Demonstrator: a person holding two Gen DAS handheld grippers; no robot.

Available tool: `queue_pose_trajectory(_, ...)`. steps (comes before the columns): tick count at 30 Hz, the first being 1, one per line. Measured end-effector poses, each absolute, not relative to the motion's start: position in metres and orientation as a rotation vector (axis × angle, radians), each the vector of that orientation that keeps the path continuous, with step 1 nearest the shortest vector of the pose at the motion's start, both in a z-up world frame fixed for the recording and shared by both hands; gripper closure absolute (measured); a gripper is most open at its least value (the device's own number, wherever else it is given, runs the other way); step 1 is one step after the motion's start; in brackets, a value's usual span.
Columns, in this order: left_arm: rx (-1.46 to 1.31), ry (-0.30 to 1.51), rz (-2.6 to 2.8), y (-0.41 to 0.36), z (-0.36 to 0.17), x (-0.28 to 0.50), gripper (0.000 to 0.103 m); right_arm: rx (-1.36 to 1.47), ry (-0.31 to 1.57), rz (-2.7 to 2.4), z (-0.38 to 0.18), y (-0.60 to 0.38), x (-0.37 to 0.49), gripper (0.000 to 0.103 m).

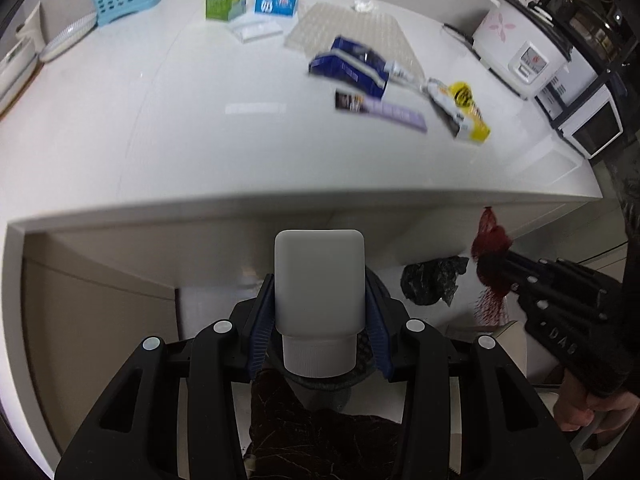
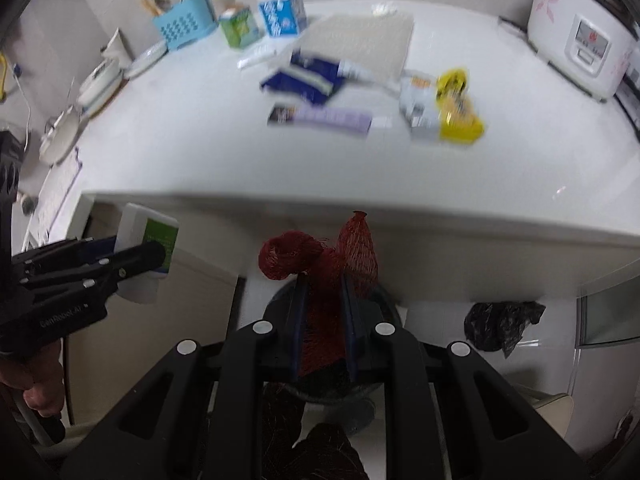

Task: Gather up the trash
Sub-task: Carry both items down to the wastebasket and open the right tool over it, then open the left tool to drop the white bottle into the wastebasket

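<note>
Left wrist: plain white bottle (image 1: 319,280) | right wrist: its green label (image 2: 161,236)

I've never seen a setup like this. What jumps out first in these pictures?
The left gripper clamps a white bottle held cap-down, below the counter edge. The right gripper pinches a red mesh net. Behind them, blue, purple and yellow wrappers lie scattered on the white counter.

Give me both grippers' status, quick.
Left gripper: shut on white plastic bottle, cap toward camera.
Right gripper: shut on red mesh net bag.
</note>
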State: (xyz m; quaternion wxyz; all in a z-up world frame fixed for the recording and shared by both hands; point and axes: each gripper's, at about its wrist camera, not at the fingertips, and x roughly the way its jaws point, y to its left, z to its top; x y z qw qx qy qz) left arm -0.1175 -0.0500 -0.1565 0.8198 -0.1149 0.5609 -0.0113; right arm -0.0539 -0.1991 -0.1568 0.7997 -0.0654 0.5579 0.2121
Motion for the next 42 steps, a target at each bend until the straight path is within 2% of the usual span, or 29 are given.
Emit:
queue_pose_trajectory(10, -0.236, 1.213, -0.035, -0.059, -0.228, -0.141, 0.062, -0.200, 1.298, 0.474, -0.254, -0.195, -0.074, 0.088)
queue_pose_trajectory(19, -0.231, 1.284, -0.034, -0.053, -0.269, -0.151, 0.062, -0.187, 1.359, 0.459, -0.286, -0.190, -0.073, 0.084)
queue_pose_trajectory(22, -0.232, 1.288, -0.041, -0.051, -0.270, -0.151, 0.062, -0.169, 1.367, 0.458, -0.289, -0.191, -0.072, 0.074)
queue_pose_trajectory(24, -0.231, 1.291, -0.042, -0.050, -0.270, -0.149, 0.062, -0.162, 1.366, 0.453, -0.289, -0.193, -0.072, 0.062)
queue_pose_trajectory(25, -0.231, 1.293, -0.045, -0.051, -0.270, -0.147, 0.062, -0.154, 1.364, 0.451, -0.288, -0.193, -0.071, 0.060)
queue_pose_trajectory(27, -0.226, 1.296, -0.047, -0.050, -0.271, -0.146, 0.062, -0.147, 1.359, 0.449, -0.286, -0.194, -0.070, 0.047)
queue_pose_trajectory(32, -0.222, 1.312, -0.050, -0.057, -0.279, -0.138, 0.062, -0.142, 1.326, 0.423, -0.277, -0.203, -0.069, 0.026)
queue_pose_trajectory(36, -0.216, 1.323, -0.060, -0.064, -0.286, -0.134, 0.062, -0.130, 1.291, 0.388, -0.263, -0.220, -0.065, 0.018)
queue_pose_trajectory(42, -0.210, 1.339, -0.080, -0.083, -0.295, -0.129, 0.062, -0.121, 1.266, 0.352, -0.247, -0.246, -0.065, 0.017)
